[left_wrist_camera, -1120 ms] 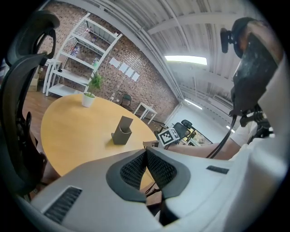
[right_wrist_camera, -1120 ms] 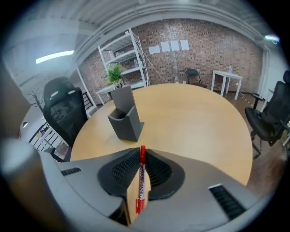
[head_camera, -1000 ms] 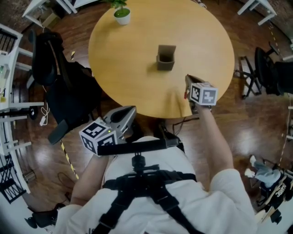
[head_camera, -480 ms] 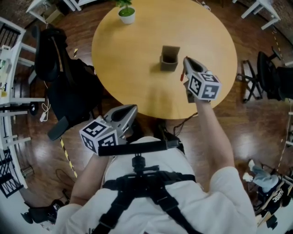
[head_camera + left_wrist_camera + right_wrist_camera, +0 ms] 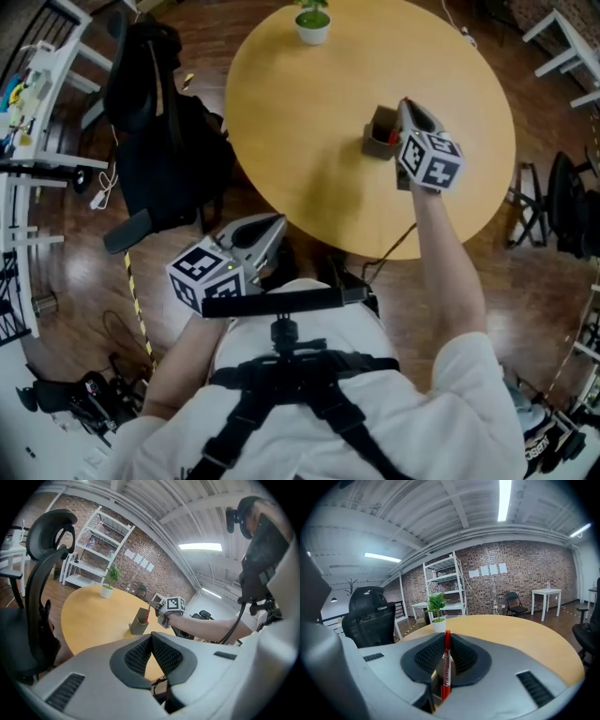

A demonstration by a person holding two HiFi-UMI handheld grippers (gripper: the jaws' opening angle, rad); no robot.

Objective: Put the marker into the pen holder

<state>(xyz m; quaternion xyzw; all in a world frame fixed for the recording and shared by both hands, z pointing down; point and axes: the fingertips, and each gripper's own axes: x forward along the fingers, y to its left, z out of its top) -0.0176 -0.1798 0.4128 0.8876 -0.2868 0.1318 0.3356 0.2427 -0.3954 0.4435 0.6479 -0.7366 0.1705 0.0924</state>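
Note:
The brown pen holder (image 5: 378, 134) stands upright on the round wooden table (image 5: 300, 122), right of its middle. My right gripper (image 5: 406, 111) hovers just right of the holder, above it, shut on the red marker (image 5: 394, 140). The right gripper view has the marker (image 5: 446, 667) upright between the pads of the right gripper (image 5: 446, 641), with a tan bit of the holder (image 5: 434, 684) below it. From the left gripper view, the marker (image 5: 148, 613) hangs at the mouth of the holder (image 5: 138, 622). My left gripper (image 5: 267, 230) is shut and empty, low by my body, off the table.
A small potted plant (image 5: 312, 22) sits at the table's far edge. A black office chair draped with a dark bag (image 5: 164, 122) stands left of the table. Another dark chair (image 5: 567, 202) is at the right. White shelving (image 5: 28, 103) lines the left side.
My right gripper has risen and moved away from me across the table with the marker, from the near edge to beside the pen holder. The left gripper has stayed near my body.

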